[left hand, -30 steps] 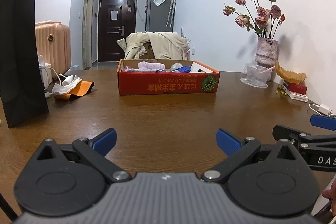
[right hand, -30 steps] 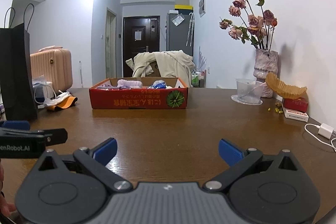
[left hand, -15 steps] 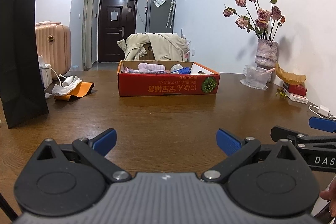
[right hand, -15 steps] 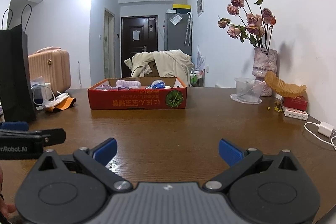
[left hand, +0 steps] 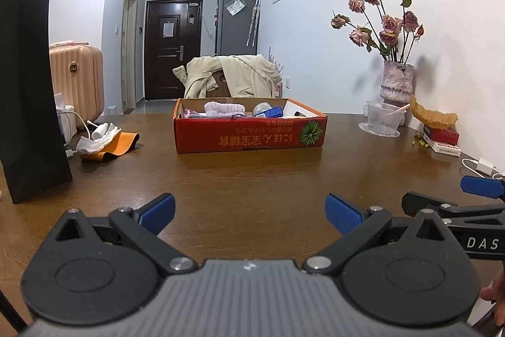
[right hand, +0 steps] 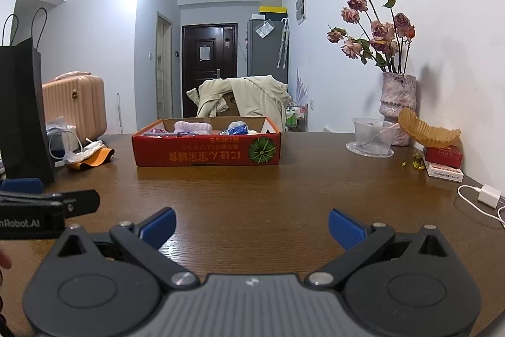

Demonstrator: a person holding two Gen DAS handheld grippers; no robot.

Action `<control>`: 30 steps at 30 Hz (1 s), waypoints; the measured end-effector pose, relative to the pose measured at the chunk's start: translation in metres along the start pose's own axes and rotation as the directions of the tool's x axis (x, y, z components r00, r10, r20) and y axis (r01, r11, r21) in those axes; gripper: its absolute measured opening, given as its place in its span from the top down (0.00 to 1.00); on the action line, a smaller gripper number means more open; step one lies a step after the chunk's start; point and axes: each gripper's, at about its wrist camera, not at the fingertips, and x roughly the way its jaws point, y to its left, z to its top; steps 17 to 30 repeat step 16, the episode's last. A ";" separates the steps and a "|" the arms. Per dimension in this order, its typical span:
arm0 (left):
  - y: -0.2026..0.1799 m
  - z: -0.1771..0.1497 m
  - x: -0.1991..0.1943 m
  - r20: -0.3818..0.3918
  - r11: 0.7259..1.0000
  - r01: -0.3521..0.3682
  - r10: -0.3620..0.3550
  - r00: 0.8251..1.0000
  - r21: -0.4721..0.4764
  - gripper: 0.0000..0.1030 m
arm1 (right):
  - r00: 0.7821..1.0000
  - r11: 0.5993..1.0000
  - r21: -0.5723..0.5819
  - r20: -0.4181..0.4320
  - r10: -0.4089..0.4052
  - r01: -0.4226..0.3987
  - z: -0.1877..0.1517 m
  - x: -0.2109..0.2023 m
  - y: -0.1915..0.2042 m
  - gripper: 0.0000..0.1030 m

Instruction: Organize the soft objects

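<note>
— What can't you make out?
— Red box (left hand: 249,141): near wall hides most of contents; only tops of pink cloth (left hand: 224,108) & a blue item (left hand: 274,112) show.
— Anything else?
— My right gripper (left hand: 473,198) cut off at left view's edge. Black bag (right hand: 22,112) cropped on left. Label on small cartons (right hand: 443,161) too small to read.

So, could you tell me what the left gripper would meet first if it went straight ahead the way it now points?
Probably the red cardboard box. The left gripper is open and empty, with only bare table ahead of it; depth is hard to judge.
</note>
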 end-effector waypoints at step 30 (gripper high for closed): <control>0.001 -0.003 -0.001 0.034 1.000 -0.012 0.012 0.999 -0.014 0.00 | 0.999 1.000 0.000 0.032 -0.003 0.003 0.000 -0.001 0.001 0.00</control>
